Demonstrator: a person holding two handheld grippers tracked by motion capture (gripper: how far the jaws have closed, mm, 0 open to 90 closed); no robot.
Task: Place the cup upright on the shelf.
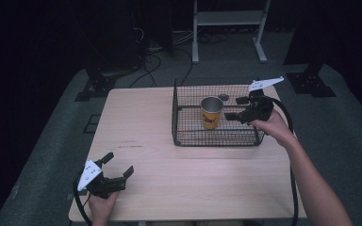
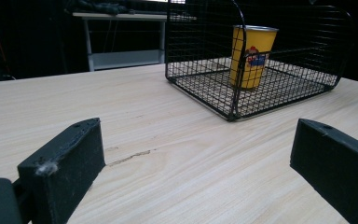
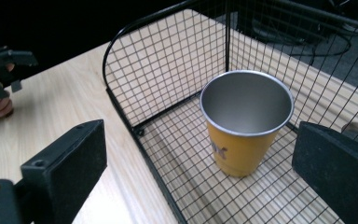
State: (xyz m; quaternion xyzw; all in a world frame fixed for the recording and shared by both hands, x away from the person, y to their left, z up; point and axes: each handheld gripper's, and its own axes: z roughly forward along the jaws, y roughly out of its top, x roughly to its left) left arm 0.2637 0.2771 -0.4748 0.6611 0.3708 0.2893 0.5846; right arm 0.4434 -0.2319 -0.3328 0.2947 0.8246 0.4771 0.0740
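step: reaching for yellow cup (image 1: 211,113) | cup upright inside wire basket (image 1: 184,139), far-right of table (image 1: 136,127) | right gripper (image 1: 238,108) jaws apart, just beside cup | left gripper (image 1: 118,168) jaws apart, idle near-left | tip: straddle rim, clear basket wall, close gently

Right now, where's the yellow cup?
The yellow cup stands upright inside the wire basket at the table's far right, just left of the right tongs.
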